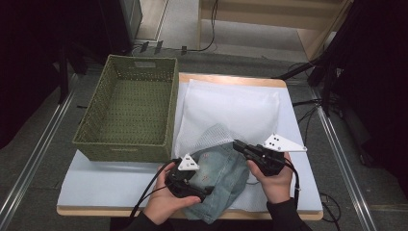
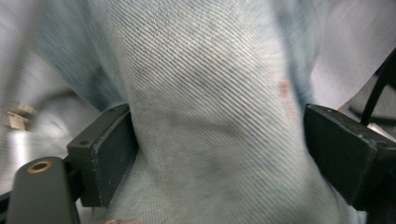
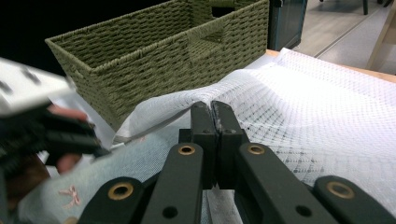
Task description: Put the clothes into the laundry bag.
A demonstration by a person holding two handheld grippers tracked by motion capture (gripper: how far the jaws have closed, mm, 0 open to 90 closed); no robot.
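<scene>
R gripper (image 3: 215, 108) is pinched tight on the edge of the white mesh laundry bag (image 1: 231, 108), jaws fully together w/ a fold of net between them, lifting the bag's mouth. L gripper (image 1: 190, 185) sits at the near edge of the table (image 1: 96, 185), its jaws standing wide w/ a thick bunch of the denim garment (image 1: 223, 175) between them; in the left gripper view the denim (image 2: 210, 116) fills the gap and touches at least the one jaw, but whether it's truly clamped or just resting there I can't tell. Garment lies front-centre, partly tucked under the lifted mesh, partly hanging toward the person. Step in hand, as I read it: stuffing the denim into the bag while the R side holds the opening up. Next move prob. calls for the L gripper to push or feed the cloth further under the raised mesh, away from the person, R keeping the mouth lifted and taut so it doesn't collapse. Around: green woven basket (image 1: 127, 110) on the table's left, just beside the bag, nothing in it. In the way: not much, tho the bulky denim may snag the net, and the basket wall is close to the bag's left edge, so little room to swing that side.
</scene>
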